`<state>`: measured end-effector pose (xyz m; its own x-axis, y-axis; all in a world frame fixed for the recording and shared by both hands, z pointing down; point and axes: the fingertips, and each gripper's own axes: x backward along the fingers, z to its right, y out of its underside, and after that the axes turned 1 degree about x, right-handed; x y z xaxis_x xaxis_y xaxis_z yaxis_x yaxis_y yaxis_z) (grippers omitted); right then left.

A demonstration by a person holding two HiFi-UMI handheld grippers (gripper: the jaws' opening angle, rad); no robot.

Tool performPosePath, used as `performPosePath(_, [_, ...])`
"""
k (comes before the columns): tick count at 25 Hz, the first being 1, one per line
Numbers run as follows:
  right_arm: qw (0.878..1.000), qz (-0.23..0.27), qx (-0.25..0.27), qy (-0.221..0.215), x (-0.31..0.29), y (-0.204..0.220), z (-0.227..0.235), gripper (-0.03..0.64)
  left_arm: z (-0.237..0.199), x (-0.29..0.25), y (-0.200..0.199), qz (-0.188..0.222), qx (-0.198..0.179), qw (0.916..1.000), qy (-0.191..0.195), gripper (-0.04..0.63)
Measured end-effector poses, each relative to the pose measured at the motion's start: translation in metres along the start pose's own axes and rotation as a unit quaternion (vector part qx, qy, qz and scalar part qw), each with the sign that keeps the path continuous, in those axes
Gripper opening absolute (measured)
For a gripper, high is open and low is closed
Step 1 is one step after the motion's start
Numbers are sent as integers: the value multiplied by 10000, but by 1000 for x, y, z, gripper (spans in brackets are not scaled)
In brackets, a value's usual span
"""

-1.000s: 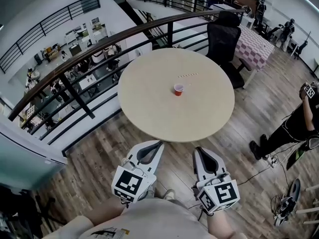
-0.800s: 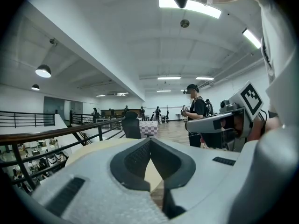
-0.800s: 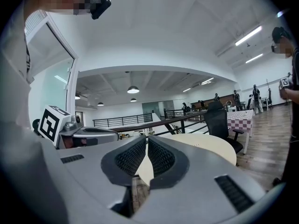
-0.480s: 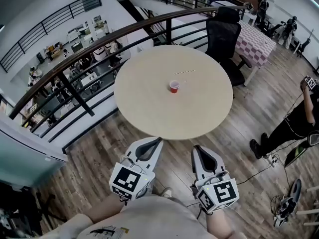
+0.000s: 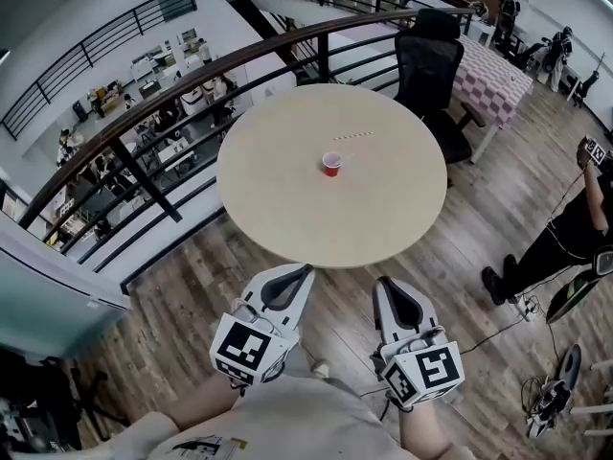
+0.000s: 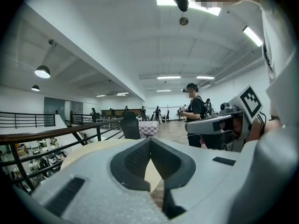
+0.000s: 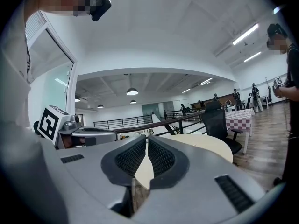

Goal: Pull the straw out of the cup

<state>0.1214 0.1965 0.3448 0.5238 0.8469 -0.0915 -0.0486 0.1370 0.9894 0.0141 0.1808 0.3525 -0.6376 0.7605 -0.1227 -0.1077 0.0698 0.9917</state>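
Near the middle of the round tabletop point(image 5: 287, 209) stands a small red cup point(image 5: 331, 165), upright and alone. Beyond it, up and to the right in the head view, the straw point(image 5: 356, 136) lies flat on the bare surface, near the cup but clearly apart from it and not inside it.

On the far side of the tabletop a black office chair point(image 5: 428, 65) is pushed close to the edge, and a dark railing point(image 5: 192, 80) curves past the tabletop's left and far sides, with a lower floor showing through its bars. Behind the chair stands a table with a checked cloth point(image 5: 493, 80). A person in dark clothes point(image 5: 575, 228) stands on the wood floor point(image 5: 192, 286) at the right.

Both tools hang over that floor on the near side of the tabletop, well apart from cup and straw. The left tool point(image 5: 299, 276) points toward the near edge of the tabletop; its own view shows the ribbed pads meeting at the tips with nothing between them. The right tool point(image 5: 386, 287) sits just beside it, roughly parallel, and its jaws are likewise pressed together and empty. Each carries its marker cube close to the wearer's body at the bottom of the head view.
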Motion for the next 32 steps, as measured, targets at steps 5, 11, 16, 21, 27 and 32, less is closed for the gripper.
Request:
performPosePath(5, [9999, -59, 56, -62, -15, 1, 7, 29, -11, -12, 3, 3, -22, 10000, -19, 12])
performPosePath(11, [9998, -144, 155, -66, -46, -2, 14, 29, -32, -37, 2, 96, 5, 9999, 118, 12])
performPosePath(16, [9996, -191, 197, -39, -81, -3, 27, 29, -61, -64, 6, 89, 50, 9998, 185, 12])
performPosePath(21, [9994, -272, 200, -22, -128, -6, 40, 29, -100, -93, 5, 87, 22, 9997, 231, 12])
performPosePath(27, [9989, -396, 258, -74, -189, -11, 52, 29, -150, -127, -3, 196, 149, 9992, 314, 12])
performPosePath(32, [9983, -499, 287, 22, -236, -18, 58, 29, -187, -151, -3, 152, 237, 9985, 478, 12])
